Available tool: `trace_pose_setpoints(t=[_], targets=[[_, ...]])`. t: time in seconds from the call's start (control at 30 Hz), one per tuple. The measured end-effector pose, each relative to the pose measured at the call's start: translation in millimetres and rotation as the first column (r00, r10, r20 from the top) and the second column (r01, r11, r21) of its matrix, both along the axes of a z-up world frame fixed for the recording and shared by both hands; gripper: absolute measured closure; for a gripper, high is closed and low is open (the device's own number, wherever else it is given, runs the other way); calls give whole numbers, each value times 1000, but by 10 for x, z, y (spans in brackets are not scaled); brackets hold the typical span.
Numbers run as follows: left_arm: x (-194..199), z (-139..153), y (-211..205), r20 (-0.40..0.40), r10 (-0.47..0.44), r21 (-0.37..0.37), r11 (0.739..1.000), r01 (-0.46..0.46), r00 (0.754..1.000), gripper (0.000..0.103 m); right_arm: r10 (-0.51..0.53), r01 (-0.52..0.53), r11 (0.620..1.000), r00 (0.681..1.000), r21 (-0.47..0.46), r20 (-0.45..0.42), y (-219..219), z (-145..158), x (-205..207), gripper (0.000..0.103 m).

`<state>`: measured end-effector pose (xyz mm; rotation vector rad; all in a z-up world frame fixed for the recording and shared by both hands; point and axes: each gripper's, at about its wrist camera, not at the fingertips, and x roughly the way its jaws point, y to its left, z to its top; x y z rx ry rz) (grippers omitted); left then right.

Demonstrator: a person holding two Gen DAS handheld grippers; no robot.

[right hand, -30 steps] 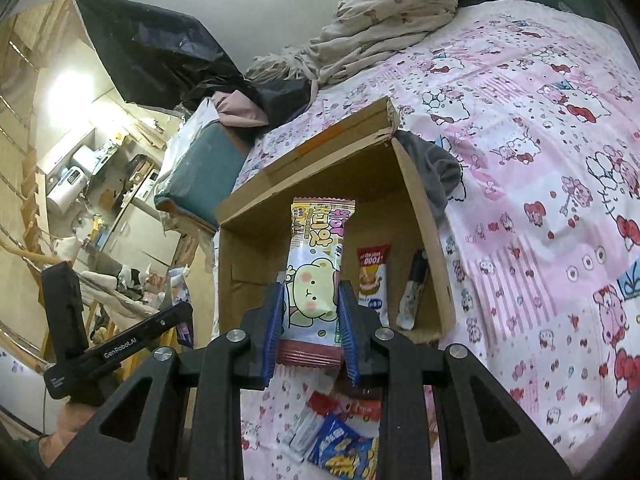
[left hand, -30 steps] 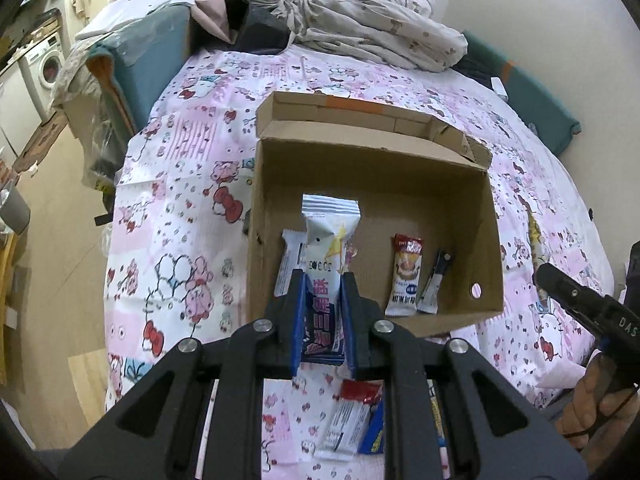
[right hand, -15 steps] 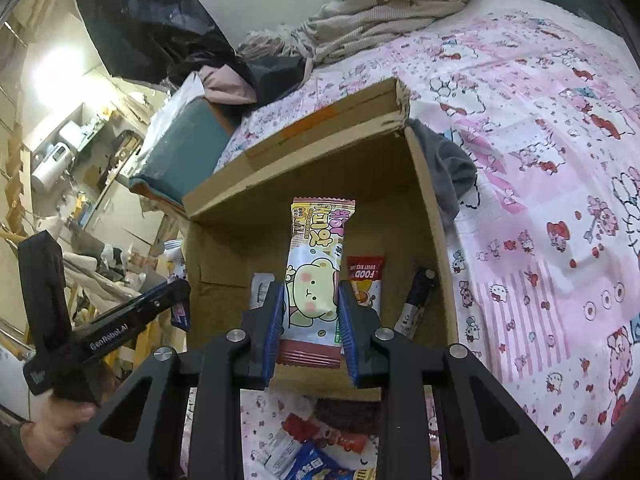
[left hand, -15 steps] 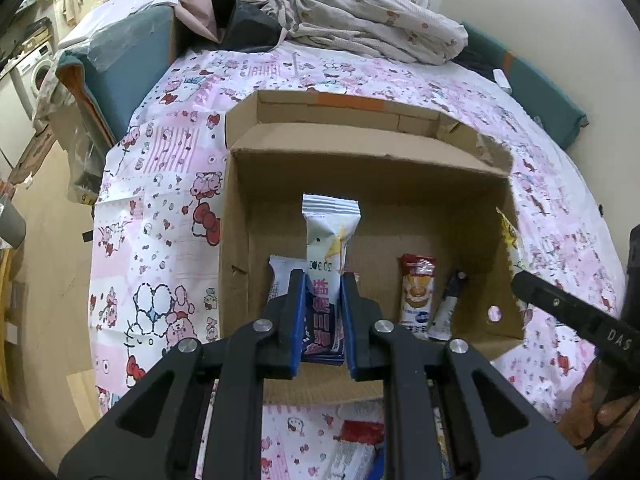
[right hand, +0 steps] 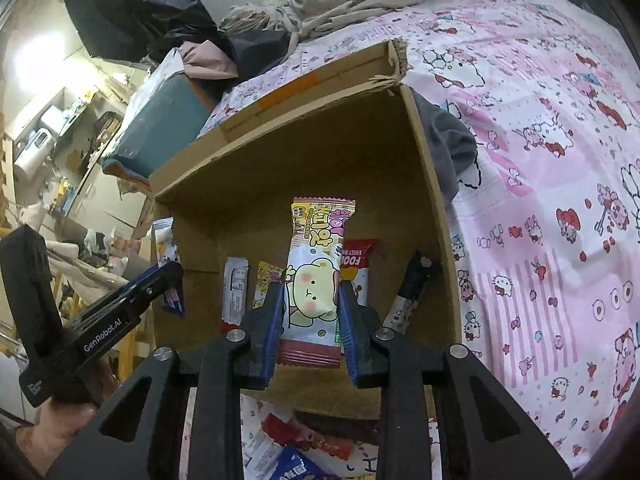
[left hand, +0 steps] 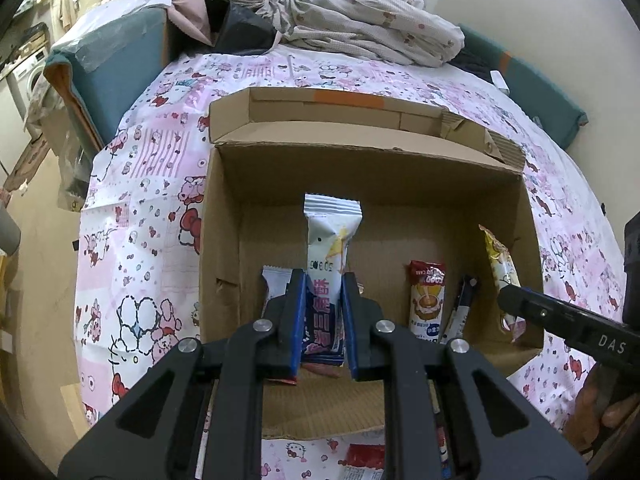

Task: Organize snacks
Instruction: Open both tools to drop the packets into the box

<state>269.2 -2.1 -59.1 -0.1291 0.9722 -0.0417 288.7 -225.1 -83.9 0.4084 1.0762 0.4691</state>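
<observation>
Gripping white-and-blue snack packet (left hand: 326, 276) upright in left claw (left hand: 323, 330), clenched on packet's lower half, over open cardboard box (left hand: 224, 240) on bed (left hand: 136, 208). Pinching bear-print packet (right hand: 316, 280) upright in right claw (right hand: 310, 332), over same box. Standing against box's near wall: red-top packet (left hand: 426, 300), dark stick packet (left hand: 460, 308), white packet (right hand: 236, 288). Lying loose on bed before box: more packets (right hand: 288, 448).
</observation>
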Motion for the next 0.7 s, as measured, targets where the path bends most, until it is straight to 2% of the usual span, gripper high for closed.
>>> trace_pose_setpoints(t=[0.23,0.5,0.53,0.57,0.6,0.63,0.67,0.7], targets=[[-18,-13,19,-1,18,-13,1000,-18,1000,88,0,0,1000,1000,10,-5,24,-19,46,72],[-10,-48,-1,-26,11,-30,999,-12,1000,88,29,-30,999,999,34,42,57,58,11,71],[-12,-41,-6,-25,8,-27,1000,-9,1000,85,28,-30,999,999,38,42,55,59,7,71],[-16,-33,-8,-25,4,-29,1000,-5,1000,82,27,-29,999,999,34,45,57,64,5,70],[-21,-27,-7,-26,3,-31,1000,-4,1000,68,26,-27,999,998,22,50,58,71,2,65],[-27,-17,-2,-27,7,-32,999,-8,1000,48,22,-23,1000,998,18,51,60,74,-5,50],[-37,-7,5,-23,17,-29,999,-17,1000,38,16,-18,1000,998,23,53,48,78,-14,41],[-49,3,8,-18,25,-26,999,-26,1000,23,13,-15,1000,998,23,58,49,87,-19,36]])
